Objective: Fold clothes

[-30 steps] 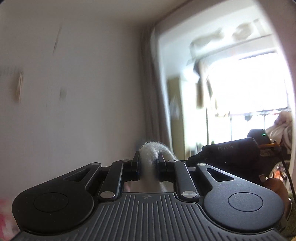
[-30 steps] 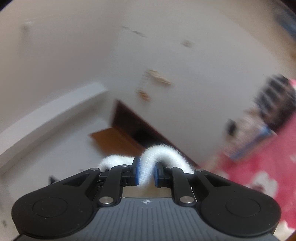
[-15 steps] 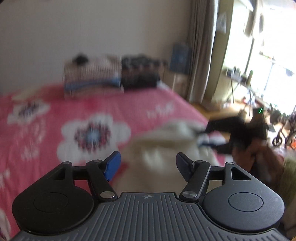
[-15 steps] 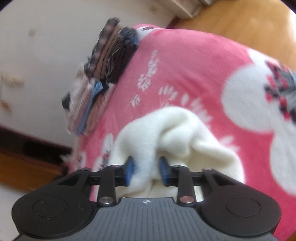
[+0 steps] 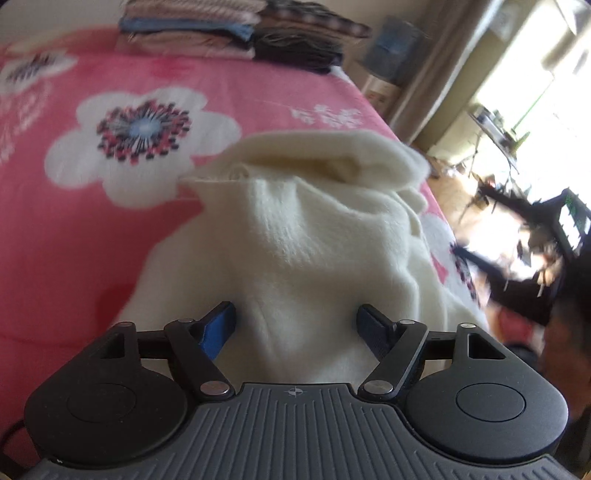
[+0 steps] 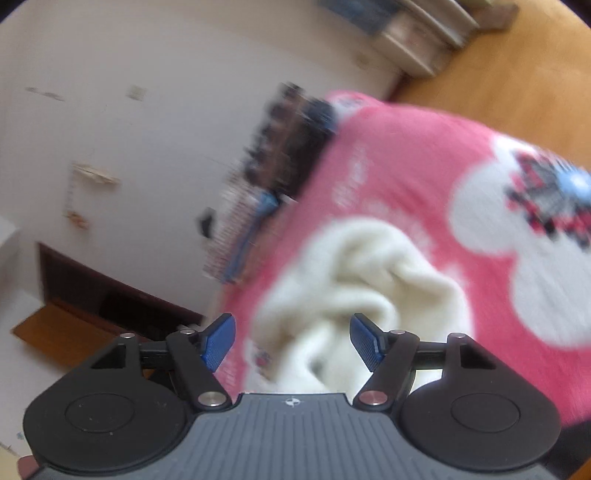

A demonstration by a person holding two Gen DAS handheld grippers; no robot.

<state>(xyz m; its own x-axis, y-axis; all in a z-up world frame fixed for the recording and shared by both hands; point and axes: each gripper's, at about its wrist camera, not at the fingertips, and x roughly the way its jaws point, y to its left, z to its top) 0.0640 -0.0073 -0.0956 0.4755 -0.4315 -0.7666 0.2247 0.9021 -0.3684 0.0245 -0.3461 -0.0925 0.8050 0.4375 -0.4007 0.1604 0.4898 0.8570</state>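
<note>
Where it lies crumpled, cream fuzzy sweater (image 5: 306,236), pink floral bedspread (image 5: 74,229)

The sweater (image 5: 314,229) lies heaped on the bed (image 5: 74,240) just ahead of both my claws. Behind it, folded clothes (image 5: 229,29) are stacked against the wall (image 6: 129,110).

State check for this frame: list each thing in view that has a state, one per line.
cream sweater: crumpled, unfolded, lying on the bed
left gripper: jaws opening, pads clear of the sweater
right gripper: jaws opening, holding nothing
stacked clothes: folded, piled at the far end of the pink floral blanket
</note>
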